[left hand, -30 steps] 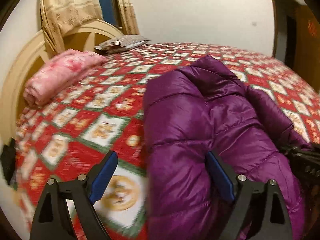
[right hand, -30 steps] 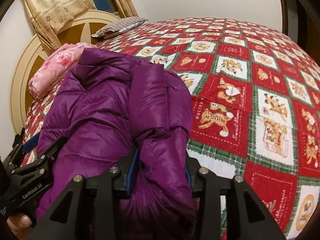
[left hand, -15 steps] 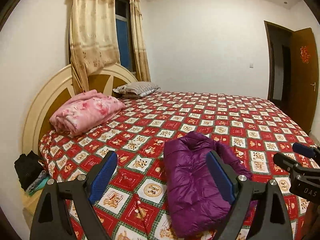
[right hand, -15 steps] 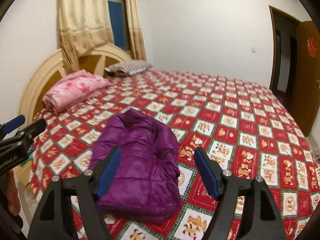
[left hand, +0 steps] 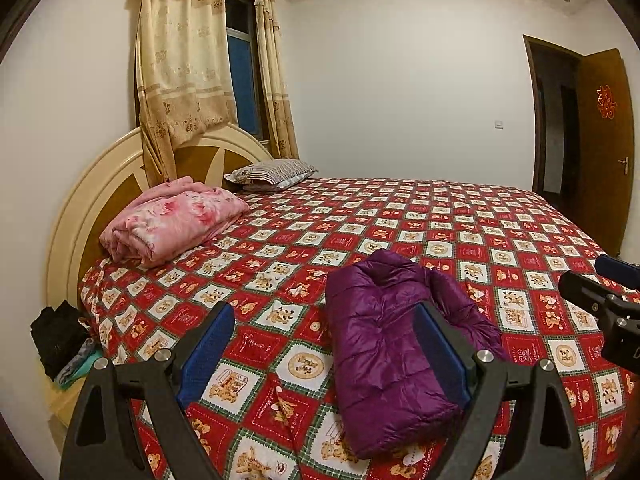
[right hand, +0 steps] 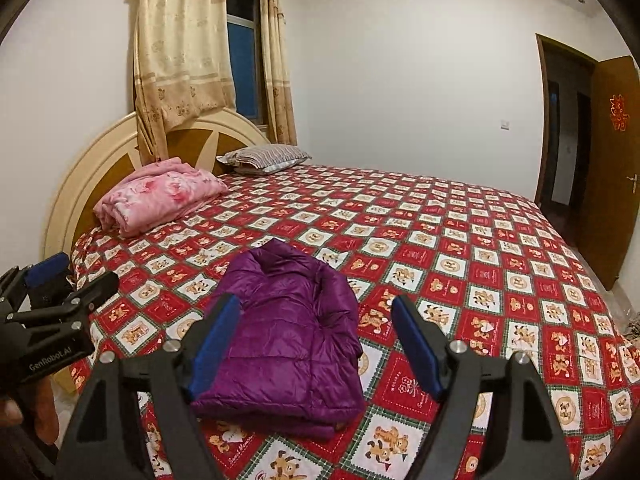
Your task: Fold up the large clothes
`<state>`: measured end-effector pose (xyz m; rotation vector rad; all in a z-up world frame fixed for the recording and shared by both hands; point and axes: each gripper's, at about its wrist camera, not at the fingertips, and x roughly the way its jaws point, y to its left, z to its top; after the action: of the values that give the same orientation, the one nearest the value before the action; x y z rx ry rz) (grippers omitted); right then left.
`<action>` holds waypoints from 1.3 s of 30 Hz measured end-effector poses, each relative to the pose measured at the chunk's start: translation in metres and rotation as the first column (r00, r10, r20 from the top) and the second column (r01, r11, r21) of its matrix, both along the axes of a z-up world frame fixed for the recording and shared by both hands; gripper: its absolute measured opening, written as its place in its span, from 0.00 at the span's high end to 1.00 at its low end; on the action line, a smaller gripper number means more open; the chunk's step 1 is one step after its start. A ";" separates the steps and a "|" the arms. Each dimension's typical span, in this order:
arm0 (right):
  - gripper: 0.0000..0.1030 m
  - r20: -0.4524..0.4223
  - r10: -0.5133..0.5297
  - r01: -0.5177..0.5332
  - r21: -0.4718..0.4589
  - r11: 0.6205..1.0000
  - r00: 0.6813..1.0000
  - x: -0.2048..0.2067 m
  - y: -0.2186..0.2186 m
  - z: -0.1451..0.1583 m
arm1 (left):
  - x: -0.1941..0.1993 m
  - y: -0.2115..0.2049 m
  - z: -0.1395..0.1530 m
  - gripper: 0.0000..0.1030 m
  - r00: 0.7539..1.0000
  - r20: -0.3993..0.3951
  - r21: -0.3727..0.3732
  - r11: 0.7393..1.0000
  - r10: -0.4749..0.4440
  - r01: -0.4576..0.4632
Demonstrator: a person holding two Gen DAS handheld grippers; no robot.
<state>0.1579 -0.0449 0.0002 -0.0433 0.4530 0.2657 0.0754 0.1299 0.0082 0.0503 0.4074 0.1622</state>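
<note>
At the far left, by the headboard (left hand: 80, 216), a dark heap of clothes (left hand: 58, 334) sits low beside the bed, and a folded pink blanket (left hand: 172, 222) lies on the patterned bedspread (left hand: 440, 224) near a striped pillow (left hand: 272, 170). The left gripper (left hand: 324, 350) hangs above the near edge of the bed with its jaws spread wide and nothing between them.

Further right lies the purple jacket (right hand: 280, 332), folded into a thick bundle near the front edge of the bed, well apart from the blanket. One sleeve bulges along its right side and the layers at the near edge look uneven. The right gripper (right hand: 316, 344) hovers over it, its jaws also wide apart and empty, touching nothing. At the far right a brown door (right hand: 616, 168) stands open.

The fold looks done or nearly so. The risk is in the fabric: a slick, puffy jacket tends to spring back, so the top layer may slide off or the sleeve may flop out once left alone. The bundle also sits close to the bed's edge, so a nudge from either gripper could tip it toward the floor. Pinching only the top layer would pull the fold open.
</note>
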 end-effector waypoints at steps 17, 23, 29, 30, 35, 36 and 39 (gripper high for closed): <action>0.19 -0.006 0.002 -0.002 0.003 1.000 1.000 0.001 0.000 -0.002 | 0.006 0.000 0.000 0.12 1.000 -0.007 0.003 1.000 0.000 0.000; 0.19 -0.008 -0.001 0.001 0.004 1.000 1.000 0.001 0.003 -0.003 | 0.006 0.000 0.000 0.12 1.000 -0.007 0.004 1.000 0.002 -0.002; 0.18 -0.009 0.001 -0.001 0.004 1.000 1.000 0.001 0.002 -0.003 | 0.007 0.000 0.000 0.12 1.000 -0.007 0.003 1.000 0.002 -0.002; 0.18 -0.009 0.000 0.000 0.003 1.000 1.000 0.001 0.002 -0.003 | 0.007 0.000 0.000 0.12 1.000 -0.008 0.004 1.000 0.001 -0.001; 0.18 -0.010 -0.002 0.002 0.005 1.000 1.000 0.001 0.003 -0.003 | 0.009 0.000 -0.001 0.12 1.000 -0.012 0.006 1.000 0.003 -0.003; 0.18 -0.011 -0.002 0.002 0.005 1.000 1.000 0.001 0.003 -0.003 | 0.010 0.000 -0.002 0.12 1.000 -0.012 0.006 1.000 0.003 -0.003; 0.18 -0.012 -0.003 0.003 0.006 1.000 1.000 0.001 0.004 -0.004 | 0.010 0.000 -0.003 0.12 1.000 -0.013 0.006 1.000 0.003 -0.002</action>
<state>0.1591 -0.0406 -0.0035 -0.0352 0.4636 0.2647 0.0856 0.1302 0.0053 0.0569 0.4201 0.1657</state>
